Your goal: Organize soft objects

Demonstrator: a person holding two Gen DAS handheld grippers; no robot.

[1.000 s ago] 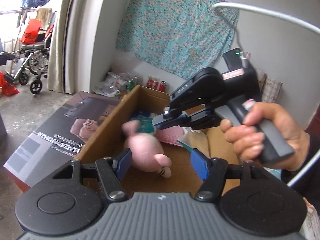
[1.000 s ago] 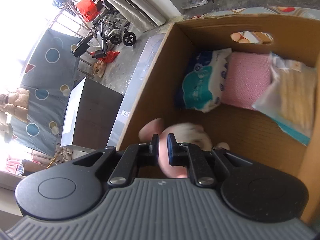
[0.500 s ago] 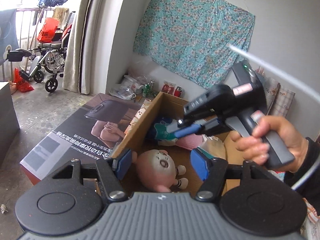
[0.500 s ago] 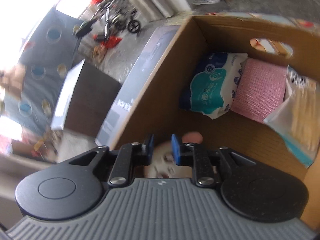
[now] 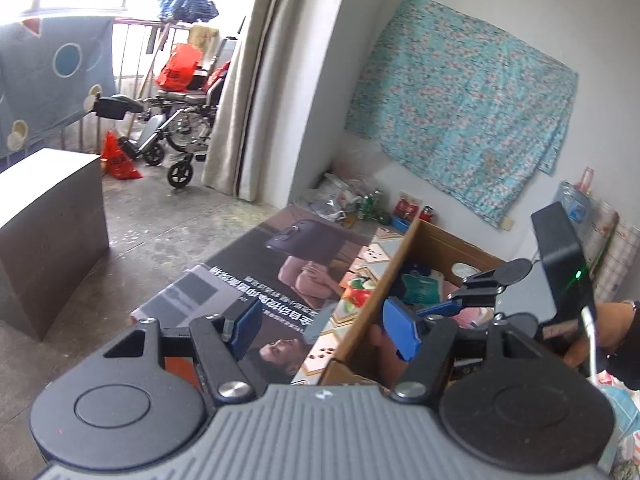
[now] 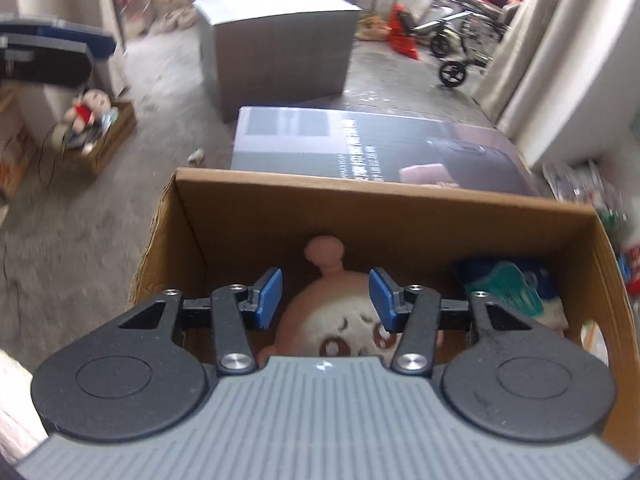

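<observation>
A pink plush doll [image 6: 340, 316] lies face up inside the brown cardboard box [image 6: 360, 200], below my right gripper [image 6: 325, 294], which is open and empty above it. A teal tissue pack [image 6: 508, 284] lies in the box's right end. My left gripper [image 5: 322, 326] is open and empty, held above the box's near left wall [image 5: 372, 312]. The right gripper [image 5: 472, 300] also shows in the left wrist view, over the box, with a hand [image 5: 600, 328] holding it. The doll is almost hidden in that view.
A large dark printed box [image 5: 280, 264] lies flat beside the cardboard box, also in the right wrist view [image 6: 380, 148]. A grey box [image 6: 276, 44] stands on the floor beyond. A wheelchair [image 5: 176, 120] stands by the curtain. A small crate with another doll [image 6: 92, 128] sits at left.
My right gripper has opened and let go of the pink doll, which now lies in the box. Both grippers have pulled up and back; the left view has swung left.
</observation>
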